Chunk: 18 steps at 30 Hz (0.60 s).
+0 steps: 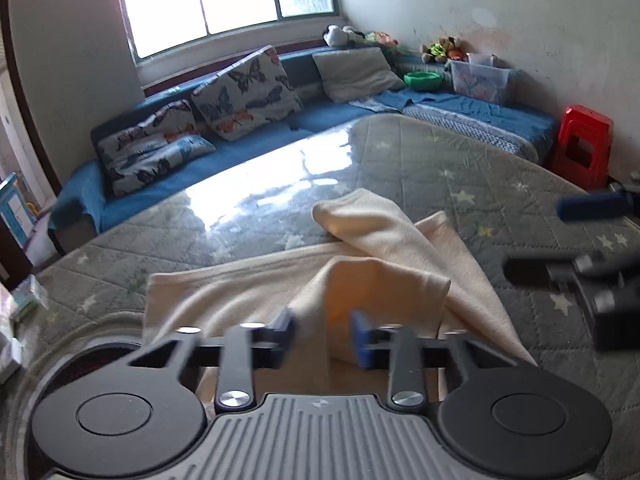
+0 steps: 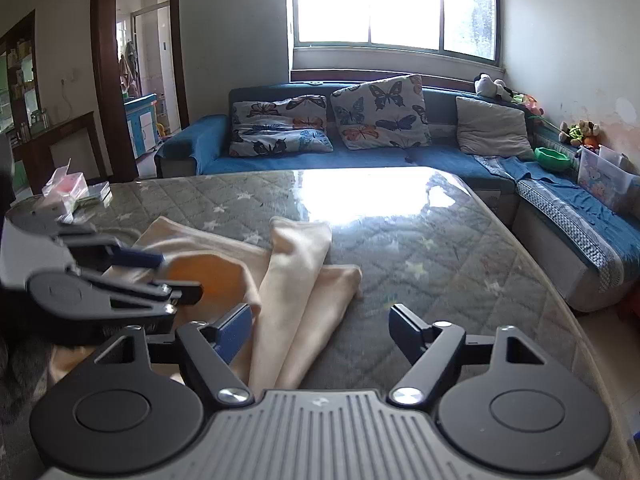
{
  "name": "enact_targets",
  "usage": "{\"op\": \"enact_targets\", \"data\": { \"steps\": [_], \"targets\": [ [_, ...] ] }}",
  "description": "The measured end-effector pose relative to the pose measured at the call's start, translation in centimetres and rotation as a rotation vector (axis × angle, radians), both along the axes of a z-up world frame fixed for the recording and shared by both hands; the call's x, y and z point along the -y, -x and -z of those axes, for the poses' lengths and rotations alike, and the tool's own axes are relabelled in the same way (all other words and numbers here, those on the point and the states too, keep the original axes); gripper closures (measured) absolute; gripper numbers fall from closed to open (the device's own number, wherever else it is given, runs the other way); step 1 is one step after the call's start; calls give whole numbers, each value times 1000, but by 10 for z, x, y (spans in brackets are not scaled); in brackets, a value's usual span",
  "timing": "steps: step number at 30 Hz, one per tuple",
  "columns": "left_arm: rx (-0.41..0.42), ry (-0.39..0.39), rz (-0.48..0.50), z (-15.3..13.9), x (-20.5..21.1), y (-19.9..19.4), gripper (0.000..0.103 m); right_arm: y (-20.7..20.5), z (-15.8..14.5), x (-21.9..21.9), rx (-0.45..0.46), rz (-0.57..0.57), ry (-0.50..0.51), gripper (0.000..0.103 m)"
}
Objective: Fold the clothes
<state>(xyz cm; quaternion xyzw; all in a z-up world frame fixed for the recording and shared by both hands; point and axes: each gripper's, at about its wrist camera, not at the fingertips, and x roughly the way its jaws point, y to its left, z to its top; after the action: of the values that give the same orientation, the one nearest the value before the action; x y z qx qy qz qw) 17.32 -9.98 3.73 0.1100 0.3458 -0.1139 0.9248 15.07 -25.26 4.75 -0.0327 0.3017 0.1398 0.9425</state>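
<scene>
While the cream garment (image 1: 372, 264) is lying crumpled on the quilted surface (image 1: 440, 160), the left gripper (image 1: 324, 338) is reaching into a raised fold, fingers (image 1: 362, 344) partly apart; whether they are pinching cloth cannot be told. From the right wrist, the right gripper (image 2: 320, 330) is hovering wide open and empty beside the garment, so folding is appearing barely begun.

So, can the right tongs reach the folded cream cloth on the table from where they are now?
Probably yes. The right tongs are open, with the cream cloth just ahead between and left of the fingers. Nothing lies between; only the left tongs crowd its left part.
</scene>
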Motion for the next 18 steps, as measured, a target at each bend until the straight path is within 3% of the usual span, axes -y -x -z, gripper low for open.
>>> {"op": "enact_targets", "data": {
  "steps": [1, 5, 9, 12, 16, 18],
  "targets": [
    [-12, 16, 9, 3, -3, -2, 94, -9, -1, -3, -1, -4, 3, 28],
    [21, 40, -6, 3, -17, 8, 103, -44, -1, -19, -9, -43, 19, 38],
    [61, 62, -73, -3, -37, 20, 103, -74, 6, -41, -24, -91, 52, 47],
    [93, 76, -50, -11, -44, 29, 103, -95, 16, -63, -40, -126, 87, 54],
    [92, 78, 12, -16, -36, 28, 91, -118, 33, -83, -83, -160, 130, 62],
    [92, 82, 38, -14, -30, 25, 68, -127, 39, -86, -101, -166, 144, 65]
  ]
}}
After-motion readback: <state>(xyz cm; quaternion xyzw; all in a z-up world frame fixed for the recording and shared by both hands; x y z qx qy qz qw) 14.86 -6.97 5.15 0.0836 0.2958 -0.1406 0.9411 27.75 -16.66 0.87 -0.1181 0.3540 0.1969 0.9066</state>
